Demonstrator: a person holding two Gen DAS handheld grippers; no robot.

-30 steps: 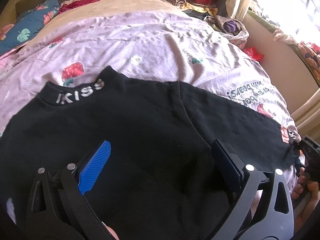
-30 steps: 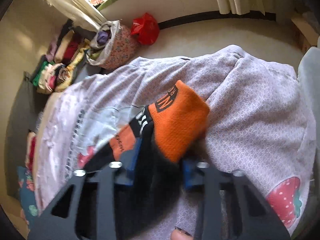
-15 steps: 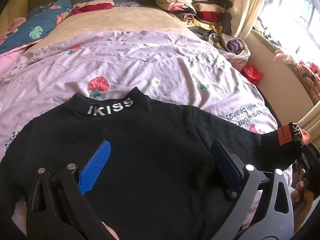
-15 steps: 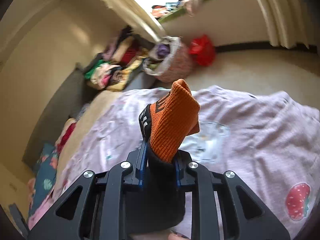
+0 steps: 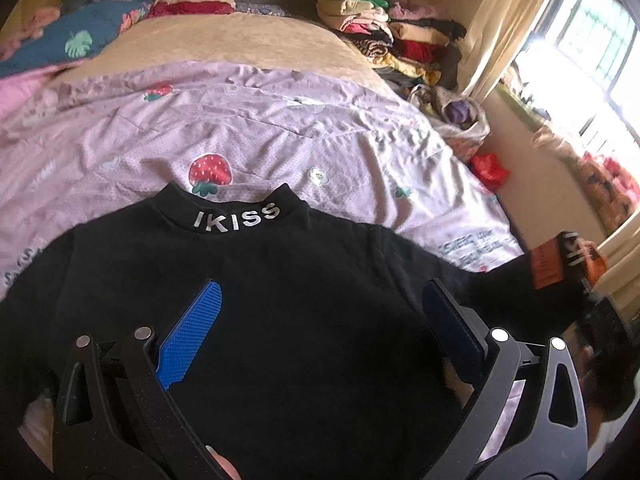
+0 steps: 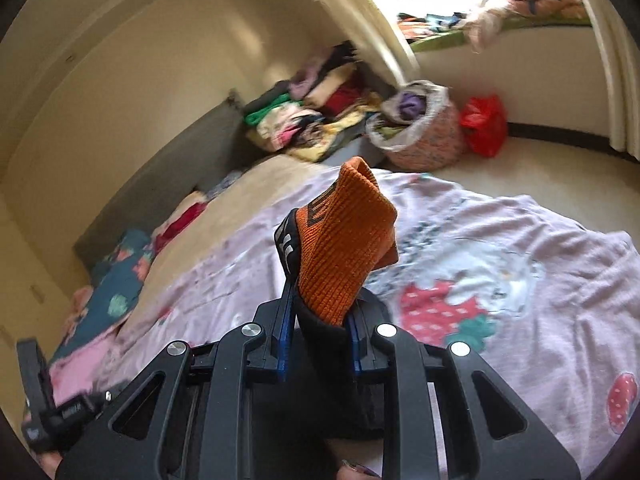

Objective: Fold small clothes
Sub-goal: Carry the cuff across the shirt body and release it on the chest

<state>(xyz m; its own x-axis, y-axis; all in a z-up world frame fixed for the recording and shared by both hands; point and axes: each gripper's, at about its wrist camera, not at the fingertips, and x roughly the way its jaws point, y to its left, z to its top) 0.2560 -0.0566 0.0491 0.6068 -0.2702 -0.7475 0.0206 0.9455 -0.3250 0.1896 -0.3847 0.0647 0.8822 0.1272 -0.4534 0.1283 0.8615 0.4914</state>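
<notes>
black top [image 5: 280, 320] with "ikiss" on the collar lies flat on the bed, on the lilac strawberry sheet [image 5: 260, 136], collar toward the head of the bed, body toward the near edge.

left tool [image 5: 320, 312] hangs just above the chest of the top, blue pads spread wide, released, nothing between them.

right tool [image 6: 320, 328] clenched on the sleeve end; orange cuff [image 6: 344, 248] sticks up out of its pads, lifted off the sheet. from the left wrist view the same sleeve stretches out toward the right edge of the bed, cuff [image 5: 560, 264] raised there.

step in hand, as i judge it: first sleeve fold, sleeve picked up but not yet laid across.

next move likely calls for carrying the cuff inward over the chest and laying it flat, the left tool pinning the body near the shoulder seam so the top does not drag.

folded clothes pile [image 5: 384, 40] at the far right corner.
</notes>
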